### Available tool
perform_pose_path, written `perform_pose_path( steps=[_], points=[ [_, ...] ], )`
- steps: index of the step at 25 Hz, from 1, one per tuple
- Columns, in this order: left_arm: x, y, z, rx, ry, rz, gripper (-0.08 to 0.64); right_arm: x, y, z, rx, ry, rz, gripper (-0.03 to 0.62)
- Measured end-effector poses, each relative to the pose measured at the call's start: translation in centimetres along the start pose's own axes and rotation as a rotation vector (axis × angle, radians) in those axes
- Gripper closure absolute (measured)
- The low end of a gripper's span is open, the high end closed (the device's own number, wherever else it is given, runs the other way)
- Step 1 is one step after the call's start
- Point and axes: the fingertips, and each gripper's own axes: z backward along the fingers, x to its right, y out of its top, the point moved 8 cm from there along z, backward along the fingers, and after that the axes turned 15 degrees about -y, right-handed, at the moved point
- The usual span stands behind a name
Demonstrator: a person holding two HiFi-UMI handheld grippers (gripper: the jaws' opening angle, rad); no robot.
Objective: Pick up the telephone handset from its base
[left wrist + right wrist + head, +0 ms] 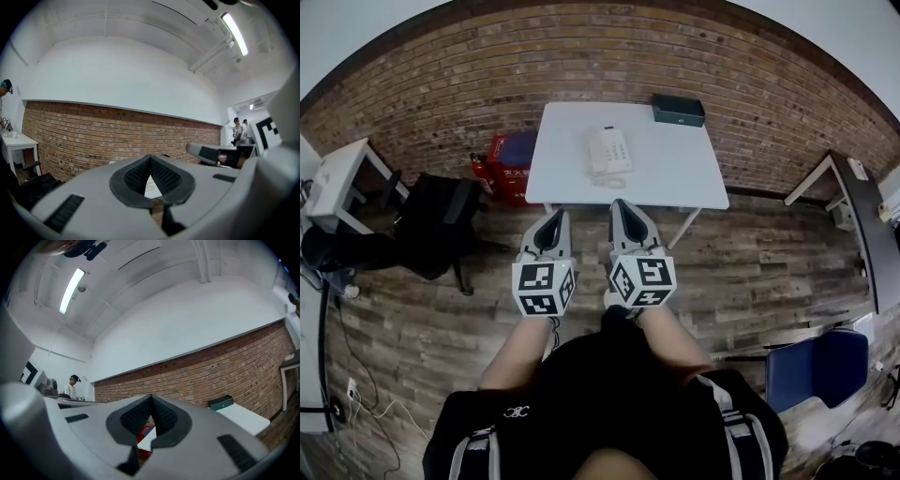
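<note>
Left gripper and right gripper short of counter, jaws pressed together, empty. Close in on handset, left on base; open jaws first, straddle its middle.

Red-brown brick wall; grey-brown plank floor
White table; off-white telephone; dark green box; red crate; black chair; blue chair; left gripper and right gripper grey, black-padded; black-and-white square markers on both cubes.
</note>
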Motion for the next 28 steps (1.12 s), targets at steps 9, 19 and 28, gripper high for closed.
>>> perform_pose_path(
  steps=[9, 19, 28],
  points=[
    [-2.0, 2.1, -8.8, -0.017, 0.018, 0.003, 0.558, 4.2, 0.4, -9.2, -0.046, 0.026, -0.003, 0.594],
    [-5.9, 2.2, -17.4, -0.064, 0.080, 0.023, 0.558, 7.3, -0.6, -19.1, -0.092, 0.084, -0.015, 0.594],
    [-9.0, 2.5, -23.3, -0.083, 0.138, 0.043, 0.558, 9.1, -2.0, -26.6, -0.147, 0.134, -0.003, 0.594]
  ],
)
